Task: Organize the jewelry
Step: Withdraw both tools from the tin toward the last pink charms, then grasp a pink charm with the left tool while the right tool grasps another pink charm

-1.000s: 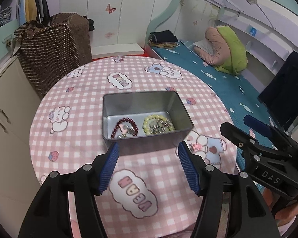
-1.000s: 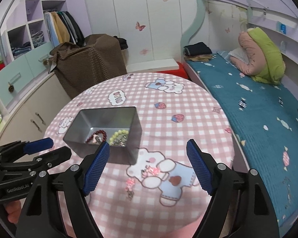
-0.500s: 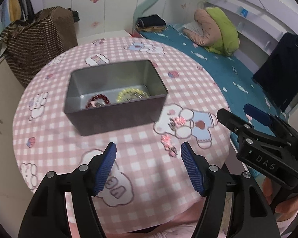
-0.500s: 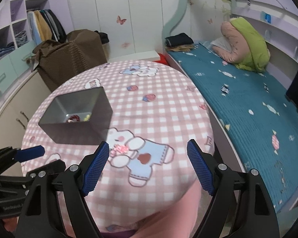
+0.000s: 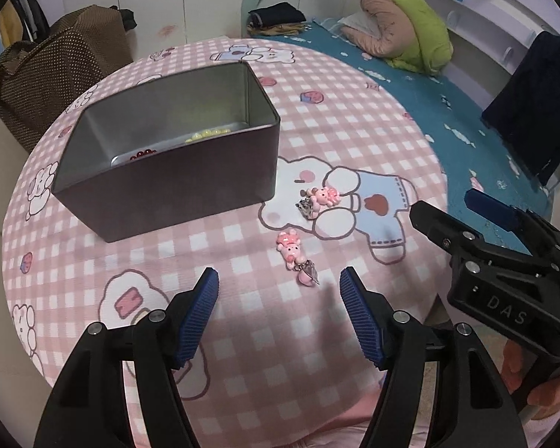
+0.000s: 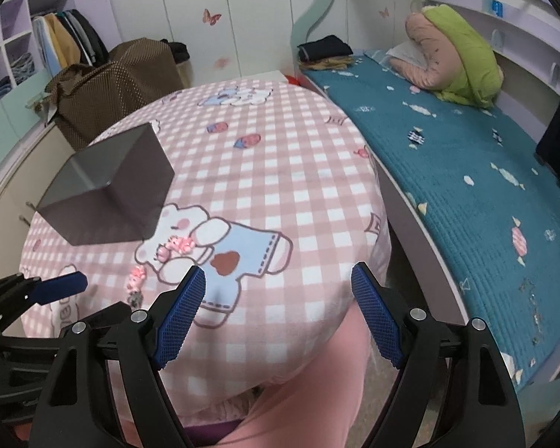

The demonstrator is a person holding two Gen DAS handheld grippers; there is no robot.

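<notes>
A dark metal tin stands on the pink checked table. Over its rim I glimpse red beads and yellow beads. Right of the tin lie two pink pig charms: one on the printed bear, the other nearer me with a small bell. My left gripper hovers open just short of the nearer charm, nothing between its fingers. My right gripper is open and empty over the table's near edge; the tin and both charms lie to its left.
A teal bed with a green and pink pillow runs along the right. A brown dotted bag sits behind the table on the left. A person's pink clothing fills the near edge. The left gripper shows beside the right.
Both grippers have sunk and drawn back toward the near edge of the table. The tin's inside is now mostly hidden behind its wall. The charms now lie just ahead of the left fingers.
</notes>
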